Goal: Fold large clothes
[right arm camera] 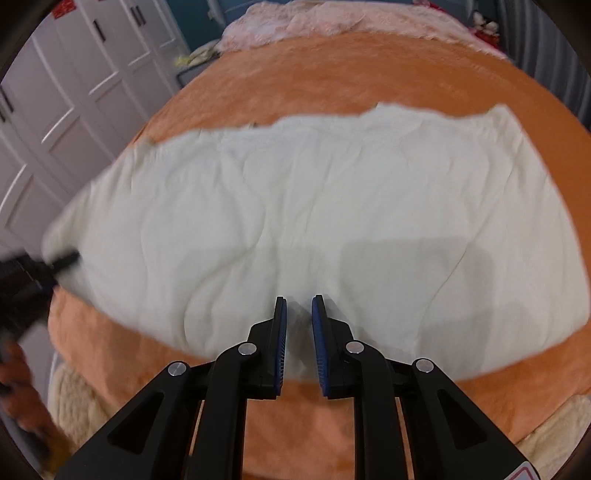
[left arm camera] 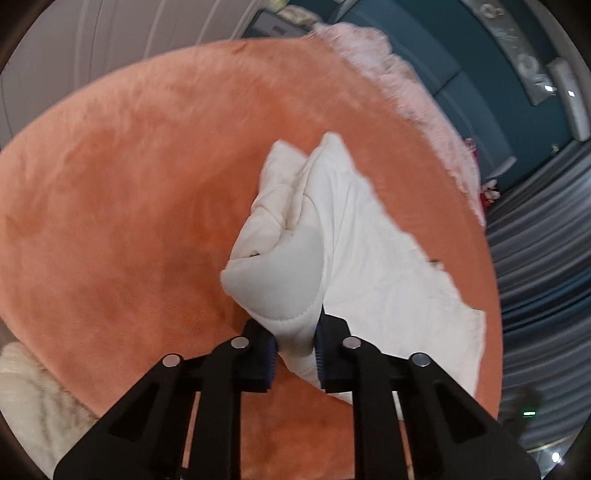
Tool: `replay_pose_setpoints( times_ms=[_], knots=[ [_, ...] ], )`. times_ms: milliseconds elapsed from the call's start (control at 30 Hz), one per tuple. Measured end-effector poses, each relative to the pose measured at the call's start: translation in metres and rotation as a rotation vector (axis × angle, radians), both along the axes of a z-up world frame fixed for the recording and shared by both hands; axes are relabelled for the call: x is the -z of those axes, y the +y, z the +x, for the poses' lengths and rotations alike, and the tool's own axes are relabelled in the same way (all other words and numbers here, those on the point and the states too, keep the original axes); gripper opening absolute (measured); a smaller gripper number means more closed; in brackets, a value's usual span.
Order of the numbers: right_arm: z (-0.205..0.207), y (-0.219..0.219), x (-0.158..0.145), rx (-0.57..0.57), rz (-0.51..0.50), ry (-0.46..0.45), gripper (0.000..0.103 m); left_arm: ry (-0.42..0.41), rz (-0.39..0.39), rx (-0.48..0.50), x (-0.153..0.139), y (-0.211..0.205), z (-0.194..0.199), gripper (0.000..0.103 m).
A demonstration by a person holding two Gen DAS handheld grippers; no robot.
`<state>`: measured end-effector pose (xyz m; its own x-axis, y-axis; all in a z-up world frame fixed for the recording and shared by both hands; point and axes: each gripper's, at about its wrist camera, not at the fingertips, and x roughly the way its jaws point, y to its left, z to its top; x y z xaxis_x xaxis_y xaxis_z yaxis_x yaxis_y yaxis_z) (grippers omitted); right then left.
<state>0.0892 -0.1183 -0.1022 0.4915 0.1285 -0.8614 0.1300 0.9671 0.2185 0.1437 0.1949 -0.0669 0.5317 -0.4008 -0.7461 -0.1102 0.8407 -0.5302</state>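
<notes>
1. The cloth [right arm camera: 314, 221] is white.
2. The blanket [left arm camera: 129, 203] under it is orange.
3. The fluffy cover [left arm camera: 406, 92] is light pink.
4. The cupboard doors [right arm camera: 74, 92] are white.
5. The wall [left arm camera: 443, 55] is dark blue.
6. The gripper pads [right arm camera: 319, 347] are blue.

White panelled wardrobe doors [right arm camera: 66, 96] left, teal wall [left arm camera: 461, 85] behind, grey curtain [left arm camera: 546, 236] right

A home bedroom: a bed [right arm camera: 332, 74] covered by an orange plush blanket [left arm camera: 129, 184], with a pink fuzzy blanket [right arm camera: 332, 22] at its far end, white panelled wardrobe doors [right arm camera: 74, 92] beside it, grey curtains [left arm camera: 535, 240] and a teal wall [left arm camera: 461, 74].
</notes>
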Motion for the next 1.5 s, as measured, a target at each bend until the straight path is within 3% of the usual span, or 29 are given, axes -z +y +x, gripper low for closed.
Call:
replay_pose_setpoints(
  times_ms=[167, 333, 467, 633, 767, 933, 1033, 1100, 1133, 1167, 1200, 1267, 1367, 1500],
  knots=[
    [-0.004, 0.038, 0.011, -0.066, -0.017, 0.017, 0.010, -0.105, 0.069, 0.044, -0.043, -0.004, -0.032, 0.011],
    [-0.003, 0.095, 0.007, -0.241, 0.072, 0.010, 0.007, -0.271, 0.227, 0.107, -0.108, -0.031, -0.059, 0.011],
    [-0.012, 0.079, -0.013, -0.250, 0.132, -0.016, 0.007, -0.341, 0.273, 0.211, -0.128, -0.080, -0.068, 0.011],
    [-0.047, -0.016, -0.045, -0.086, 0.139, -0.069, 0.008, -0.332, 0.300, 0.359, -0.111, -0.161, -0.062, 0.012],
    [-0.089, -0.085, -0.049, 0.059, 0.093, -0.073, 0.009, -0.288, 0.321, 0.452, -0.082, -0.213, -0.060, 0.012],
    [-0.114, -0.119, -0.049, 0.128, 0.113, -0.075, 0.009, -0.196, 0.345, 0.531, -0.030, -0.251, -0.065, 0.016],
    [-0.110, -0.111, -0.059, 0.120, 0.111, -0.099, 0.009, -0.221, 0.373, 0.528, -0.027, -0.248, -0.080, 0.023],
    [-0.106, -0.111, -0.073, 0.097, 0.109, -0.133, 0.009, -0.239, 0.360, 0.529, -0.036, -0.240, -0.087, 0.040],
    [-0.102, -0.108, -0.080, 0.083, 0.106, -0.147, 0.011, -0.250, 0.346, 0.521, -0.045, -0.235, -0.092, 0.061],
    [-0.098, -0.106, -0.088, 0.066, 0.105, -0.164, 0.025, -0.263, 0.335, 0.503, -0.050, -0.227, -0.097, 0.078],
    [-0.091, -0.100, -0.102, 0.035, 0.109, -0.197, 0.049, -0.279, 0.324, 0.474, -0.056, -0.214, -0.103, 0.080],
    [-0.080, -0.087, -0.121, 0.009, 0.104, -0.257, 0.064, -0.281, 0.338, 0.445, -0.057, -0.201, -0.111, 0.080],
    [-0.061, -0.071, -0.136, -0.037, 0.103, -0.275, 0.065, -0.232, 0.405, 0.383, -0.044, -0.177, -0.113, 0.080],
    [-0.018, -0.045, -0.130, -0.093, 0.085, -0.242, 0.065, -0.117, 0.442, 0.333, -0.008, -0.151, -0.106, 0.080]
  ],
)
